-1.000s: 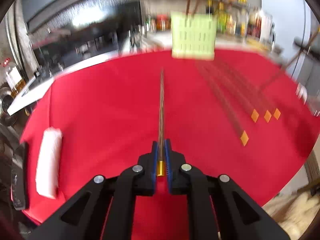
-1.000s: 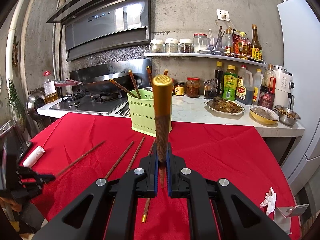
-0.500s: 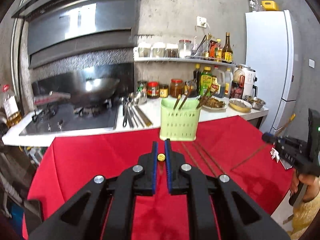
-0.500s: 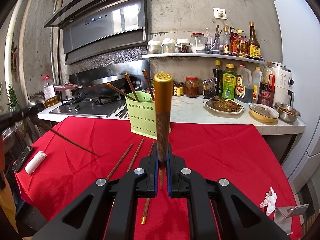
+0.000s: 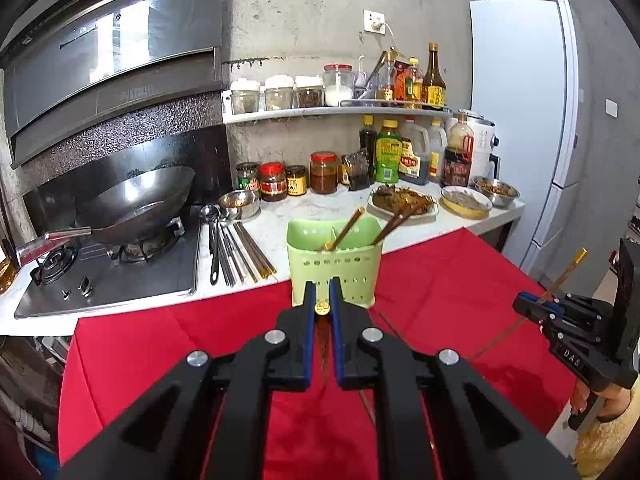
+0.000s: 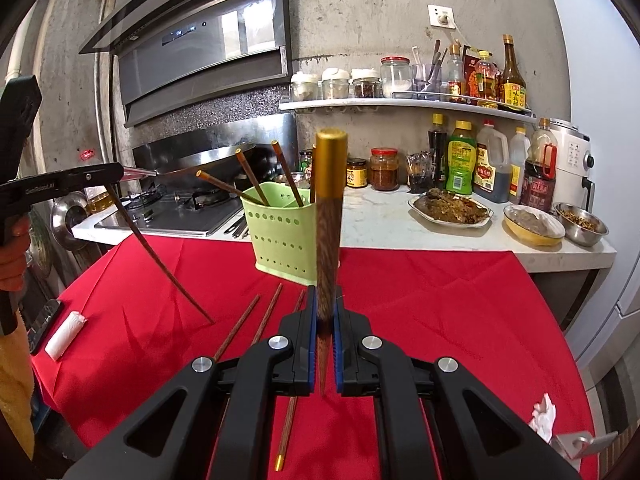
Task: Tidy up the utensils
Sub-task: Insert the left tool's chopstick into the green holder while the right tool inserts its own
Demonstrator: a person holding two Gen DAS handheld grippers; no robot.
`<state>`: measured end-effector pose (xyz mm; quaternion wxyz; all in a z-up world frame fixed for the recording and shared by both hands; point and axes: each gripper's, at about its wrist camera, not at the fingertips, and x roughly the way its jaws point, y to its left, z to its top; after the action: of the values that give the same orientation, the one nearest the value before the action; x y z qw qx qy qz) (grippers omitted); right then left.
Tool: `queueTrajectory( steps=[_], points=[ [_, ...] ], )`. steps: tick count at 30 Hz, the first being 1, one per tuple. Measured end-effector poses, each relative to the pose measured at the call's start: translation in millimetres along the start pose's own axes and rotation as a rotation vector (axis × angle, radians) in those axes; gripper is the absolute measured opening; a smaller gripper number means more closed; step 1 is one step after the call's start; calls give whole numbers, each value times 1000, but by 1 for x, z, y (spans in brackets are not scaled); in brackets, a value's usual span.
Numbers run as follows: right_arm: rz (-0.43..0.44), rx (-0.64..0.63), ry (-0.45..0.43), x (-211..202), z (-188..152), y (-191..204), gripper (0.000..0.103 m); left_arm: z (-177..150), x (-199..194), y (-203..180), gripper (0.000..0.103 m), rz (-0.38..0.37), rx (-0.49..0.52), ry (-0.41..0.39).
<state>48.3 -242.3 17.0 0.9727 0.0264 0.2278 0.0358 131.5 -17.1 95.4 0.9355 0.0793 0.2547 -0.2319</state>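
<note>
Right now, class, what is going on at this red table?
A person is sorting chopsticks into the green holder with two hand-held tools. The left claw is shut on one chopstick, held in the air over the red cloth. The right claw grips another chopstick, gold end up. Some chopsticks stand in the holder; three loose chopsticks lie on the cloth.

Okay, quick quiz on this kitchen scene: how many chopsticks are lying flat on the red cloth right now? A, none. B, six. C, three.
C: in the right wrist view three chopsticks lie side by side on the red cloth in front of the green holder; the others stand in the holder or are gripped.
</note>
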Motion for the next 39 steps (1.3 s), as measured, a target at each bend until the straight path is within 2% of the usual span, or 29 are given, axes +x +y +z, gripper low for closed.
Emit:
queueTrajectory(
  steps=[4, 11, 17, 19, 23, 27, 31, 32, 35, 39],
  points=[
    [1, -8, -1, 10, 6, 2, 7, -9, 12, -3, 7, 8, 2, -13],
    [3, -27, 6, 19, 7, 7, 7, -46, 50, -3, 7, 17, -15, 96],
    [-6, -43, -10, 22, 15, 8, 6, -55, 42, 5, 6, 34, -34, 59],
    [-12, -49, -27, 24, 25, 6, 6, -46, 37, 13, 6, 33, -55, 26],
    [-45, -63, -85, 39, 62, -5, 6, -15, 33, 30, 6, 79, -71, -61],
    [-63, -66, -167, 53, 104, -14, 6, 34, 41, 52, 6, 65, -120, -140],
    [-57, -73, -251, 68, 147, -17, 6, 79, 54, 54, 6, 38, -126, -213],
    [-37, -70, -271, 73, 157, -16, 6, 89, 62, 53, 6, 9, -125, -212],
    [0, -73, -292, 86, 172, -12, 6, 101, 83, 43, 6, -8, -103, -194],
    [47, -76, -254, 115, 173, -8, 6, 100, 122, 30, 6, -28, -67, -146]
  ],
)
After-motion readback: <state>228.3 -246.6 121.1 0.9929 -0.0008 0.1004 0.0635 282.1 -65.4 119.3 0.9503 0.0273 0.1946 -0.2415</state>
